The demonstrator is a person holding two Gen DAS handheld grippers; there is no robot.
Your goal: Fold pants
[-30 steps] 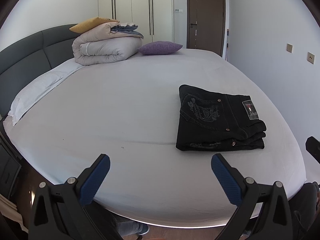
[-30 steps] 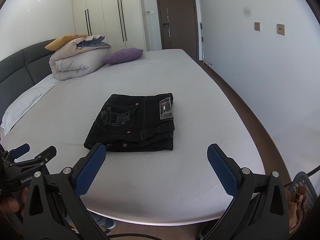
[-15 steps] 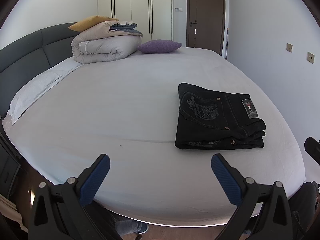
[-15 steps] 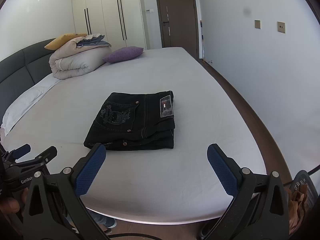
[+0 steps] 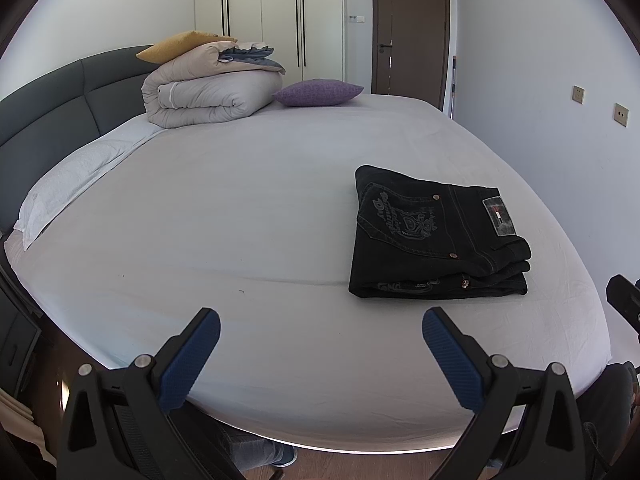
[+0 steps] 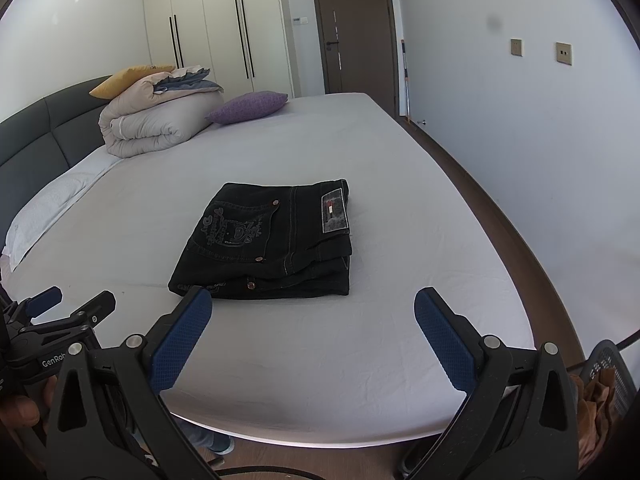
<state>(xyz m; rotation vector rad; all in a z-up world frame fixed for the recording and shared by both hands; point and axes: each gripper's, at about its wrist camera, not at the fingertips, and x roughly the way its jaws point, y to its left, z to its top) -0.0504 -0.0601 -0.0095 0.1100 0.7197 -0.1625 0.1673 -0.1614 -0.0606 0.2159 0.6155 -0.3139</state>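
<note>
Folded black pants (image 6: 268, 240) lie at twelve o'clock from the right gripper (image 6: 312, 320), the nearer; left gripper (image 5: 320, 344) sees them at one o'clock; both spread wide, empty.

The embroidered lettering on the pocket of the folded black pants (image 6: 266, 242) and the print on their grey waistband patch (image 6: 334, 213) are too small to read, and the inner layers of the fold are hidden under the top one. In the right wrist view the left gripper (image 6: 72, 300) is cut off by the left edge (its brand lettering breaks off after "GenRob"), and a mesh basket (image 6: 612, 376) at near right is cropped by the lens rim. In the left wrist view only a black tip of the right gripper (image 5: 624, 296) enters at the right edge, and a shoe (image 5: 284, 458) on the floor is mostly hidden under the near edge of the bed (image 5: 240, 208).
</note>
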